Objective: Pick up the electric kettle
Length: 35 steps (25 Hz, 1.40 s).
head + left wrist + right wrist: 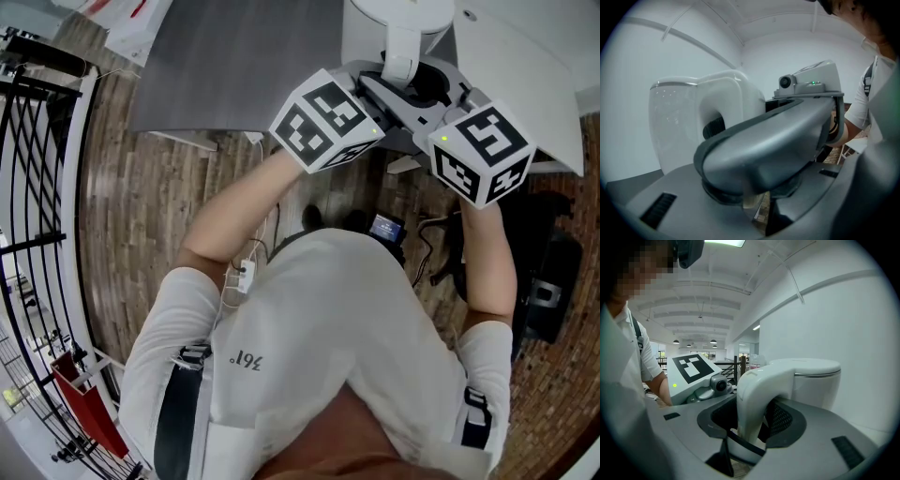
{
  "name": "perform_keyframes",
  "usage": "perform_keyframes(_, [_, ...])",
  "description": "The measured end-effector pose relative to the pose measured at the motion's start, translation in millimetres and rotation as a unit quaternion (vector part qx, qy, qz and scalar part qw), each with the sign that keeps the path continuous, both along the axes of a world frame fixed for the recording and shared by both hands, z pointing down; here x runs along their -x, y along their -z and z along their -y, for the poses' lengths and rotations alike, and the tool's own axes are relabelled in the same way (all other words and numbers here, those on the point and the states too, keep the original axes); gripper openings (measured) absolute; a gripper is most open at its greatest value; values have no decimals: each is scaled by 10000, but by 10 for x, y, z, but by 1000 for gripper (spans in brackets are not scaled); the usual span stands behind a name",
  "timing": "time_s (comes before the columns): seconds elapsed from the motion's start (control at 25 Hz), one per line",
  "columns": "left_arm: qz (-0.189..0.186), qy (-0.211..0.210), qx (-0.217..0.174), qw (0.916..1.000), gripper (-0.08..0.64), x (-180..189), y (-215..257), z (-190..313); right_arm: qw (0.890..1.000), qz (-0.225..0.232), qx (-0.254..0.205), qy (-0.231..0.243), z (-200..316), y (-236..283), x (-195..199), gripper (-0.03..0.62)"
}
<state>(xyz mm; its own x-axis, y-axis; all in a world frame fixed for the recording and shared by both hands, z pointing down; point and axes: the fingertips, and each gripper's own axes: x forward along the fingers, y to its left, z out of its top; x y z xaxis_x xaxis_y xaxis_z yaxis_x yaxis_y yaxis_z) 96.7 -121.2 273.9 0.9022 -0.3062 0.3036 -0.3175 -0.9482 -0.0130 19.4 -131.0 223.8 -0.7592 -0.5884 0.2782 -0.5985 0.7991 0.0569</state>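
Two claws meet at one white handle (pixel 757 394), that of the electric kettle (pixel 806 380). The right claw (pixel 750 430) grips the kettle by this handle: the upright white bar stands between its grey jaws, with a black pad against each side of it. The kettle's round body and flat lid rise just beyond the jaws, in front of a white wall.

The left claw (pixel 759 206) comes in from the other side. In its own view the near jaw of the right claw fills the space between its jaws, and it seems to be clamped on that jaw rather than on the handle itself. The clear-sided body of the kettle and the white loop of its handle stand to the left, behind that jaw.

From the head view, the kettle is at the top of the frame, between a grey worktop (pixel 234 66) and a white surface (pixel 525 66). Both forearms reach forward, and the two marker cubes (pixel 326 117) are close together just short of the handle. Below them are the person's white shirt (pixel 319 319) and a wooden floor (pixel 141 187), with a black railing (pixel 28 141) at the left.
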Motion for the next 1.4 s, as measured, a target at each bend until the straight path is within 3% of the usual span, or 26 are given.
perform_keyframes(0.52, [40, -264, -187, 9995, 95, -8, 153, -242, 9996, 46, 19, 293, -236, 159, 30, 168])
perform_keyframes(0.8, [-329, -676, -183, 9970, 112, -28, 290, -486, 9978, 263, 39, 608, -429, 231, 65, 167])
perform_keyframes(1.12, [-193, -620, -475, 9968, 114, 25, 390, -499, 9969, 227, -25, 758, -483, 338, 113, 167])
perform_keyframes(1.4, [-60, -646, -627, 9959, 114, 29, 189, -716, 9961, 286, -131, 825, -717, 155, 112, 167])
